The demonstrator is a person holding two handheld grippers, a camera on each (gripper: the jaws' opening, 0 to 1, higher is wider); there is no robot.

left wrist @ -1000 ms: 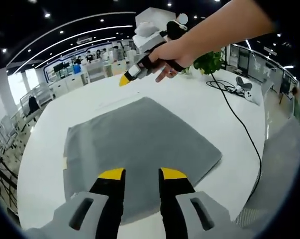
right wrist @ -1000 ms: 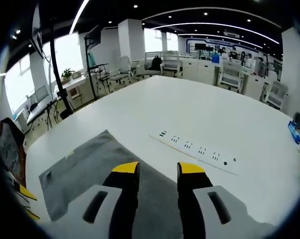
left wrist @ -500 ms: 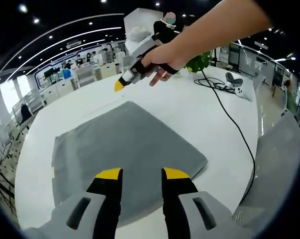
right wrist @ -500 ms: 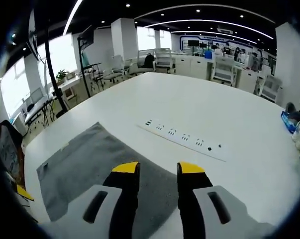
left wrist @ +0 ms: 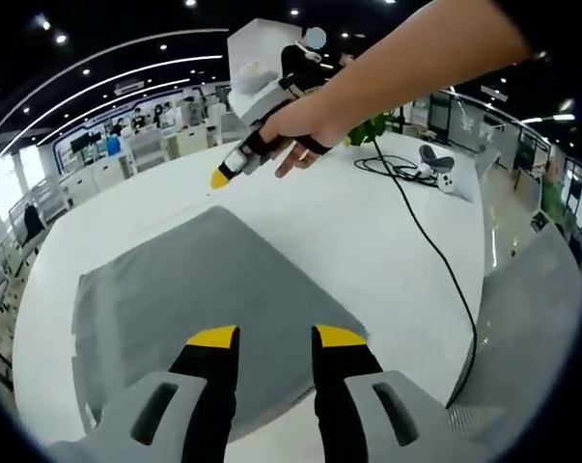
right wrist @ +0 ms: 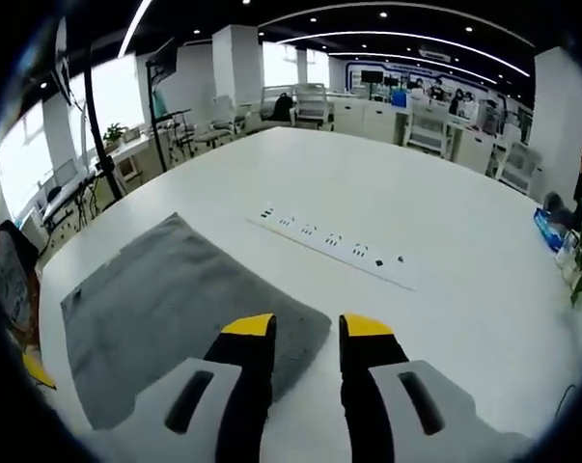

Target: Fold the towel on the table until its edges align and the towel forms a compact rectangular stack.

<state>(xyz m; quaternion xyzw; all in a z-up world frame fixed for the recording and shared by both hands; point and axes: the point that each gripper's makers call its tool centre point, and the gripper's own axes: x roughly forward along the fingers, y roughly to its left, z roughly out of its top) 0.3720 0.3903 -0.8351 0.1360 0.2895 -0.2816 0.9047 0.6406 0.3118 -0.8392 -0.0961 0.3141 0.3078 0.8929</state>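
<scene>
Where white bench carries it, one grey towel lies flat, spread, roughly rectangular, matte, small tag at one edge. In left gripper view, one corner points away toward right hand-held gripper; long axis not clear. Left hand-held gripper above near edge, jaws parted, holding nothing. Right hand-held gripper above far corner, jaws parted in right gripper view, empty. One black cable, one white power strip beyond towel.
</scene>
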